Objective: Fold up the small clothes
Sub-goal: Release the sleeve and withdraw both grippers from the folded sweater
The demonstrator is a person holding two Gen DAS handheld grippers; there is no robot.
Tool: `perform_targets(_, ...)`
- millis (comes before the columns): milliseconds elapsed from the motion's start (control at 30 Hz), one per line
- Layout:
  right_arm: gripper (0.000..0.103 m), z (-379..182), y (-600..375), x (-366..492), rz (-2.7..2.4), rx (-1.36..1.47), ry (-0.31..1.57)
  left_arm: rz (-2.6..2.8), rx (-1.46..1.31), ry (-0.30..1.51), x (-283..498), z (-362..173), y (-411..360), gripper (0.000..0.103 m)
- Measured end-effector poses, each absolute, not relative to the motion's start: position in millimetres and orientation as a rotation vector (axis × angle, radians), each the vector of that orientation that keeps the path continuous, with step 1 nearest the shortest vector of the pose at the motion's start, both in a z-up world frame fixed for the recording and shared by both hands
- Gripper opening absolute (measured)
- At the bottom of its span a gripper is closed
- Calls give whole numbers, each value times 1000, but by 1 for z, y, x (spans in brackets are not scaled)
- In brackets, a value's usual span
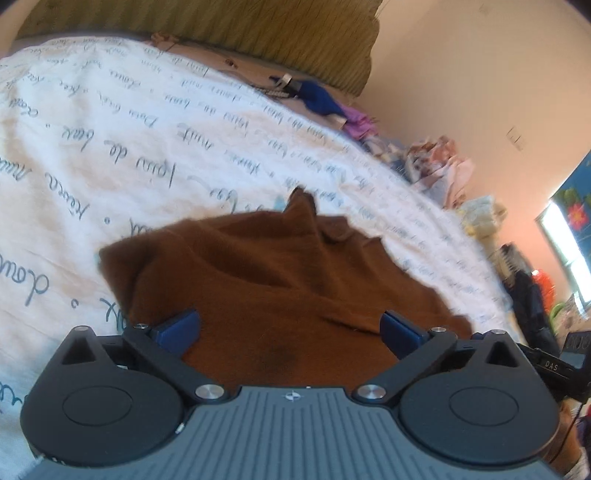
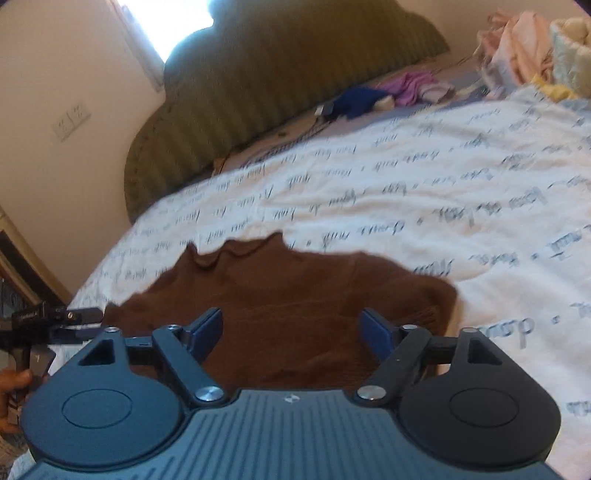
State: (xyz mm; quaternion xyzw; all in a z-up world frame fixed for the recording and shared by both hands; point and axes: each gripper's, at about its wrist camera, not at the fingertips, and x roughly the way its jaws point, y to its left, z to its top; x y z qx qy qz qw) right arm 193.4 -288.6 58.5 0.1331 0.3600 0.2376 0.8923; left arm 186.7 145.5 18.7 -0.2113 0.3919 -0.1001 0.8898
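Brown garment (image 1: 266,291) lies rumpled on the printed bedspread (image 1: 110,147), bare bedspread around it. Left gripper (image 1: 290,330) spread wide, right gripper (image 2: 291,332) parted; neither holding anything.

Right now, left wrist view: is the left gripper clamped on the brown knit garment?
No, the left gripper has its jaws wide apart over the brown knit garment, pads not pressing it.

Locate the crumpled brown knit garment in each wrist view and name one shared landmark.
Left wrist: brown knit garment lower centre, beyond the gripper's fingers.
Right wrist: brown knit garment lower centre, rumpled.
Shared landmark: olive ribbed headboard behind the bed.
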Motion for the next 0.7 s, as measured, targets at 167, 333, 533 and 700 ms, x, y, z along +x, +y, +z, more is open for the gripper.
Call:
perform_targets(167,0,28,-311,214,326,289,795,-155,-345,772,185,6,157,81)
perform_targets(333,2,61,-284,186,372,128,701,-111,-340,718,171,33,148,98)
perform_targets(533,0,38,-240,184,376,-167,745,-84,-212,777,179,13,118,101)
perform_targets(700,0,45,-287,181,308,-24,710,7,-79,762,162,1,137,101)
